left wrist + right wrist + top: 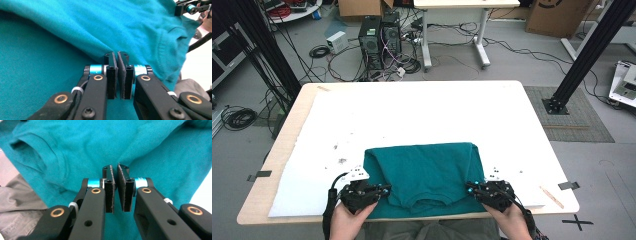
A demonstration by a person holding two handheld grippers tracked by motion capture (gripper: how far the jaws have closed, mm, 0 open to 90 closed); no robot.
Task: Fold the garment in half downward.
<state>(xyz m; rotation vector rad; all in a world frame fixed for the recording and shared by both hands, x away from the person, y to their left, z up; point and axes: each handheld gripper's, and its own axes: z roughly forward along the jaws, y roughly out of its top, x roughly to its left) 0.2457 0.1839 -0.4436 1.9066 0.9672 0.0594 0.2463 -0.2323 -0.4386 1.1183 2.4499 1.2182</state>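
L gripper [117,65] & R gripper [115,180] both clamped on teal shirt [427,170] folds at table [512,120] near edge; gripper views show pinch, high view doesn't.

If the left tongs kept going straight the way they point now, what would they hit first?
The shirt: the left tongs already pinch a fold of it, with more teal cloth bunched right ahead.

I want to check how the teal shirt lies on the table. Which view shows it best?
The high view: the whole teal shirt lies folded at the near table edge. Both gripper views give close-ups of fabric pinched at the left gripper and right gripper.
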